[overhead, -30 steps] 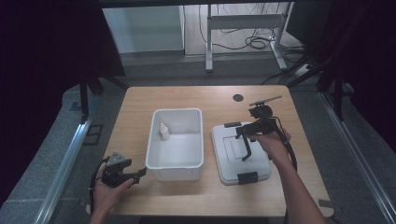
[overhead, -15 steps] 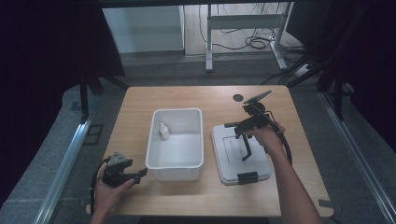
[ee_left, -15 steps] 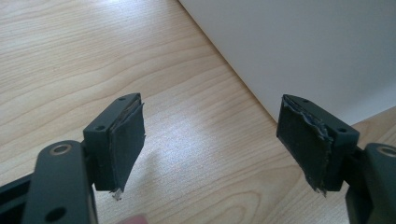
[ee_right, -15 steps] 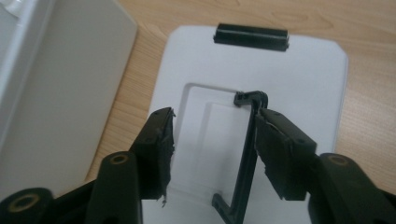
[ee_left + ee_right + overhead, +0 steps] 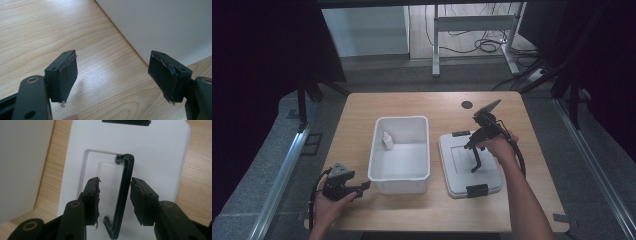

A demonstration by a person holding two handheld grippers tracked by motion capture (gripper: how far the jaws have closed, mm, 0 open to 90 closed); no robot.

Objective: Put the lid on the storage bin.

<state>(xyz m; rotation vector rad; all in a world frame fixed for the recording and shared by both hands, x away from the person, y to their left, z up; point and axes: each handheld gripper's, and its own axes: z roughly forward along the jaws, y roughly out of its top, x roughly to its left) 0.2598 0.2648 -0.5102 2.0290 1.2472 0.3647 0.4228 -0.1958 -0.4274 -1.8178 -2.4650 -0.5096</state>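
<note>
Wooden table (image 5: 447, 107), viewed from above. White open bin (image 5: 399, 177) left of centre; small white bottle (image 5: 387, 140) standing inside, near far-left corner. White lid (image 5: 462, 176) lying flat on table just right of bin, apart from it; black latch (image 5: 476, 190) at near edge, second black latch (image 5: 460, 133) at far edge. Black handle (image 5: 475, 161) hinged up off lid's recessed centre.

Right gripper (image 5: 474, 159) held in right hand (image 5: 494, 146), above lid, pointing down and toward the person. In right gripper view: jaws partly open, straddling raised handle (image 5: 123, 192), one pad (image 5: 93, 196) on each side. Right-side pad (image 5: 136, 197) touching or just beside handle bar; left-side pad with visible gap. Not clamped. Lid surface (image 5: 160, 157) under jaws, bin wall (image 5: 22, 165) at left edge of that view.

Left gripper (image 5: 362, 187) in left hand (image 5: 332, 202), at near-left part of table, jaws pointing toward bin's near-left corner. In left gripper view: left gripper (image 5: 113, 75) jaws wide open, nothing between; bare wood underneath. Pads (image 5: 68, 75) worn, frayed at edges. Bin's white wall (image 5: 162, 25) just beyond the jaws, not touched.

Dark round mark (image 5: 467, 104) on far part of table.
</note>
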